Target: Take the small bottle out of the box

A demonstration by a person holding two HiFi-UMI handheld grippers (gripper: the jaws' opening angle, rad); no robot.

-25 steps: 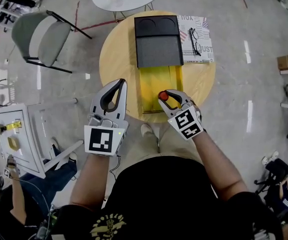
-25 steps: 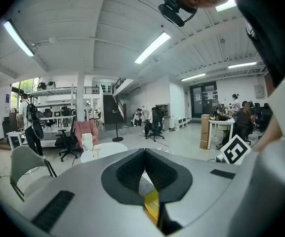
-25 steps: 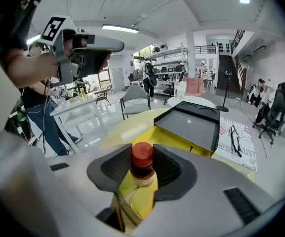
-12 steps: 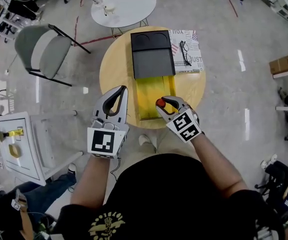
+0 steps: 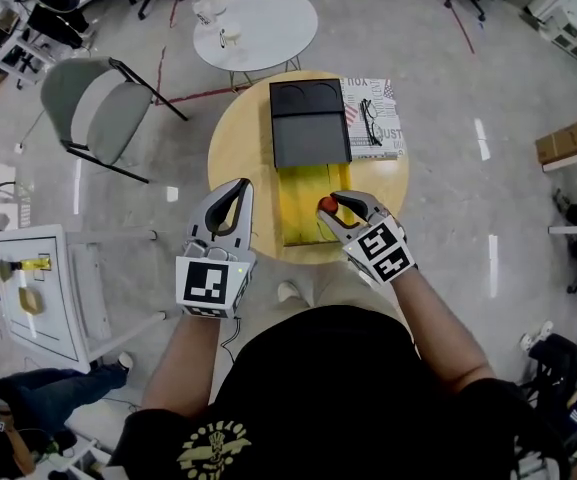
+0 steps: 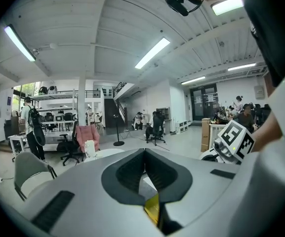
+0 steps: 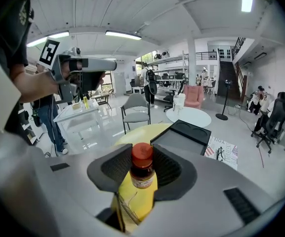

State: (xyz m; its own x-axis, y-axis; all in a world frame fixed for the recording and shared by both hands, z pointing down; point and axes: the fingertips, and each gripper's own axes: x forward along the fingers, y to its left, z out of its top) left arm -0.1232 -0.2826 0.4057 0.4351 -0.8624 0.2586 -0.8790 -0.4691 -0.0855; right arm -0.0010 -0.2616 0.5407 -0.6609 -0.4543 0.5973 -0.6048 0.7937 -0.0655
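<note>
Bottle point(image 7: 142, 169): small, dark, with a red cap and a paper label. It stands upright between the jaws of the right gripper point(image 5: 330, 206), over the near end of the box point(image 5: 300, 190). It looks raised above the yellow tray, though I cannot tell whether its base is fully out.
Right gripper: clamped on the bottle, with the pads on the body at about label height and the cap standing free above them.
Left gripper point(image 5: 238, 186): jaws together with nothing between them. It hangs just left of the box, near its front corner.
Lid point(image 5: 310, 123): black, covering the far half of the box.
Weight: probably light, since the bottle is small and takes one gripper.
Stiffness: looks rigid, glass or hard plastic. It won't give under the pads, and glass would break if dropped on the box edge.
Surface: likely smooth and round, so it may slip or pivot between flat pads. The label probably gives more friction.
Where to hold: the body just below the cap, squarely across its width. The cap is narrower and might turn.
Risk: tilting the bottle or catching its base on the box wall.
</note>
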